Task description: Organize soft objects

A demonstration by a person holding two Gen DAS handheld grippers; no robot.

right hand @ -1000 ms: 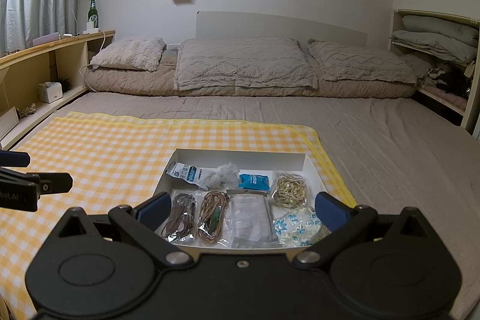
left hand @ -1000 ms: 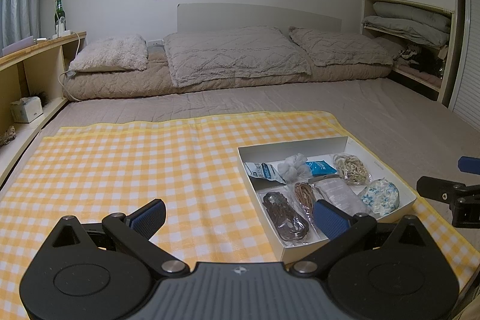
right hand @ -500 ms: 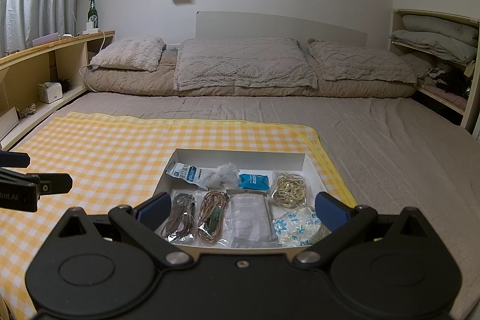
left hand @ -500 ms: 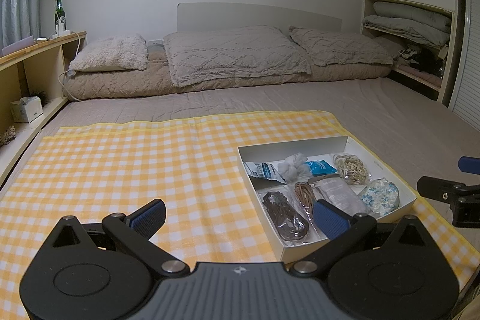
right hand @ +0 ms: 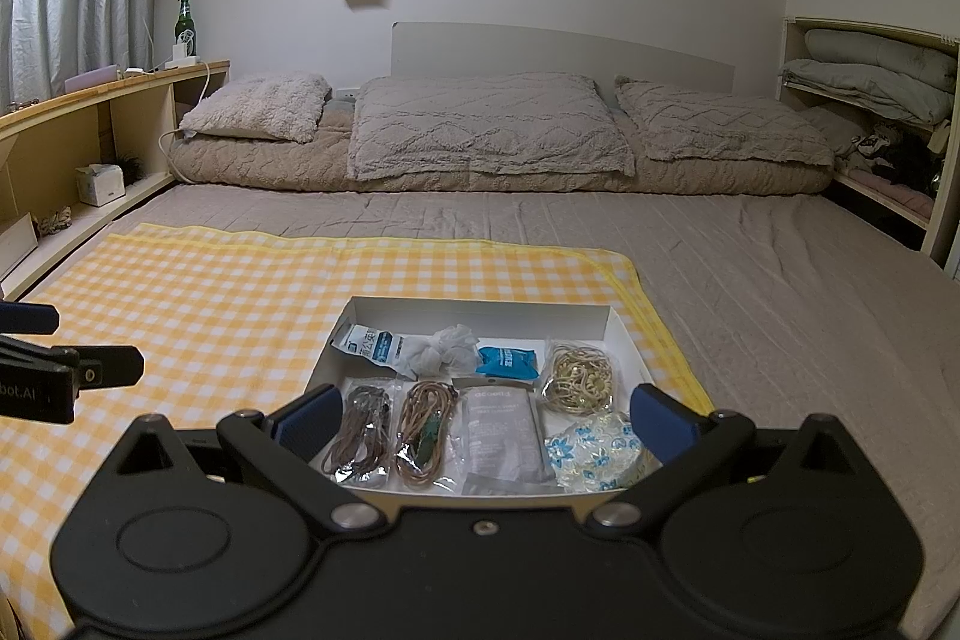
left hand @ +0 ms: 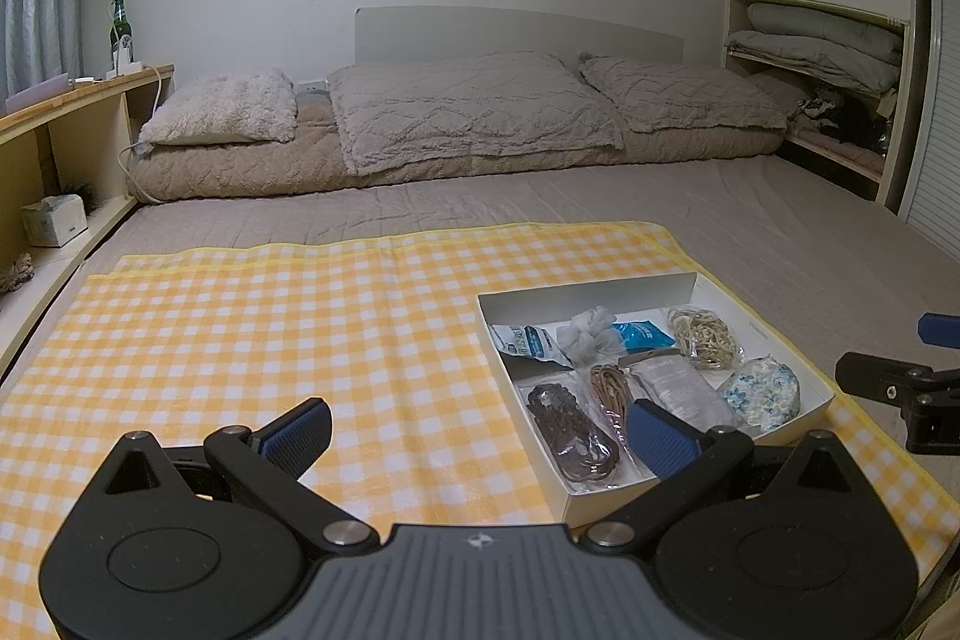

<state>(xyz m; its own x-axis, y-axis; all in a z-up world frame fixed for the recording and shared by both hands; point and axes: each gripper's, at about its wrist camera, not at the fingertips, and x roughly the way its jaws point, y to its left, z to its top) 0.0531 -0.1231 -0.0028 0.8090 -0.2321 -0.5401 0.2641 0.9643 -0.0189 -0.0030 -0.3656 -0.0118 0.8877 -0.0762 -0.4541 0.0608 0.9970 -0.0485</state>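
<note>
White cardboard box [right hand: 624,334] of bagged soft items sits on yellow checked cloth [left hand: 270,316]. Left gripper [left hand: 480,427] and right gripper [right hand: 483,415]: fingers spread wide, holding nothing

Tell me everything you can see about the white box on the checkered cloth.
The shallow white cardboard box is open-topped, rectangular and lies flat on the yellow-and-white checkered cloth near its right edge. It holds small packets, bagged cords, rubber bands and a floral pouch. Neither hand-held gripper touches it.

A home bedroom: wide bed [right hand: 600,244], pillows [right hand: 486,130], curtained window [right hand: 72,34].
</note>
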